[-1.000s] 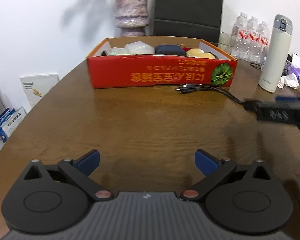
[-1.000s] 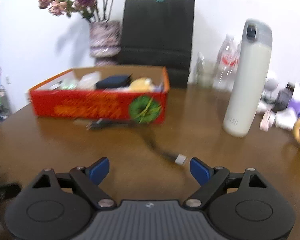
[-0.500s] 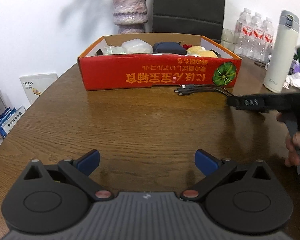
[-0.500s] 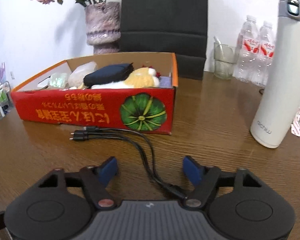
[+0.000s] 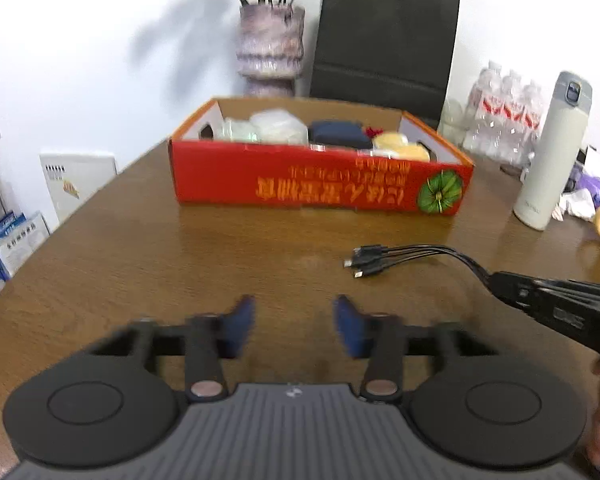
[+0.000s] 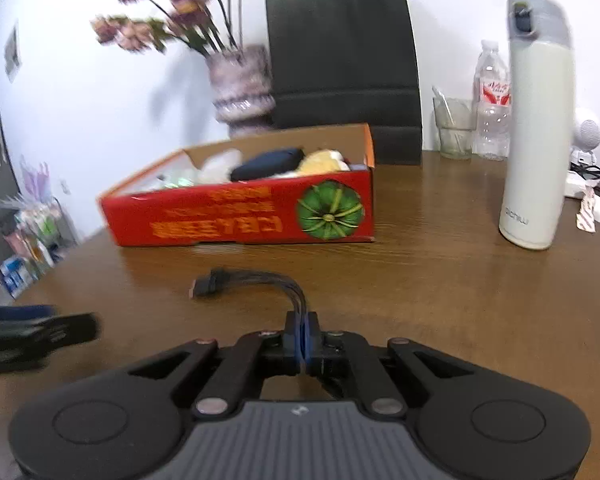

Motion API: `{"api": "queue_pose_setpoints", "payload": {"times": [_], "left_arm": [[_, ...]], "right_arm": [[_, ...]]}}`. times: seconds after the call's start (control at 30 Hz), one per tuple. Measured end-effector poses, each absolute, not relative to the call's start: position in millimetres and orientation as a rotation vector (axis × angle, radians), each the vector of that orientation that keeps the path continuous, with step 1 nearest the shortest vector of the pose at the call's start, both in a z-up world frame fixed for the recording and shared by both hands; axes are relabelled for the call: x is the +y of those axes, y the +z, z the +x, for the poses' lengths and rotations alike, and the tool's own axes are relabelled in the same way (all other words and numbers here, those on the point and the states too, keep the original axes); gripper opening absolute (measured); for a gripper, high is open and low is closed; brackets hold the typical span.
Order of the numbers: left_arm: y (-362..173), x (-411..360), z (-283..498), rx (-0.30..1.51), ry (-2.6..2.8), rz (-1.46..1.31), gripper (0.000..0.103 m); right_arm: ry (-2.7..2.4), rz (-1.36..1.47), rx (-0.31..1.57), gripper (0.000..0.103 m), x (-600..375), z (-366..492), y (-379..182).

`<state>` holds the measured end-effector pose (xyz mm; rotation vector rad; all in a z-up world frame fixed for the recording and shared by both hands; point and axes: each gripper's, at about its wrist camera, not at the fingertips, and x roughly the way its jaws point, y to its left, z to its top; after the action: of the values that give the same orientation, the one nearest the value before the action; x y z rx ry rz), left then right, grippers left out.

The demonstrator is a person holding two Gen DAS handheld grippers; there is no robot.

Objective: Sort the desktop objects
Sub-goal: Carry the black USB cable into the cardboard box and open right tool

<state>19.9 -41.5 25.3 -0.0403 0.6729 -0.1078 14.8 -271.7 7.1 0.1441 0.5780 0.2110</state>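
The right gripper [image 6: 302, 344] is clamped on the cable [image 6: 260, 282] near its junction, the blue pads pressed together over the black strands. The left gripper [image 5: 294, 326] stands apart, holding nothing, its pads blurred.

Landmark: the red box [image 5: 320, 178].
- Table [image 5: 140, 248]: brown wood; the box sits toward its far side.
- Box: open-topped and already holding a dark pouch, a yellow item and pale wrapped items.
- Flask [image 5: 553, 148]: white, upright, to the right of the box and apart from it.
- Cable: in front of the box, toward its right end; the plug ends [image 5: 360, 262] appear to rest on the table, though contact cannot be confirmed.

Assessment: the step in hand is the pick-up of the cable, with the grasp made. The next move calls for lifting until the trailing plugs clear the front wall, carrying over the box, and opening above a free spot. Risk: dangling plugs may catch the rim.
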Motion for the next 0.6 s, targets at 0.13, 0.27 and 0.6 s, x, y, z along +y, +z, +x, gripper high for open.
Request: {"api": "queue_pose_setpoints", "payload": {"times": [0.13, 0.27, 0.6], "left_arm": [[23.4, -44.8, 6.9, 0.679, -0.156, -0.012, 0.015], [29.5, -45.2, -12.1, 0.635, -0.193, -0.001, 0.006], [56.5, -23.1, -45.2, 0.540, -0.185, -0.043, 0.005]], "right_arm": [[0.219, 0.154, 0.525, 0.001, -262.9, -22.2, 16.0], [0.222, 0.087, 0.491, 0.001, -247.9, -46.9, 20.0], [0.216, -0.017, 0.347, 0.001, -226.8, -91.3, 63.5]]}}
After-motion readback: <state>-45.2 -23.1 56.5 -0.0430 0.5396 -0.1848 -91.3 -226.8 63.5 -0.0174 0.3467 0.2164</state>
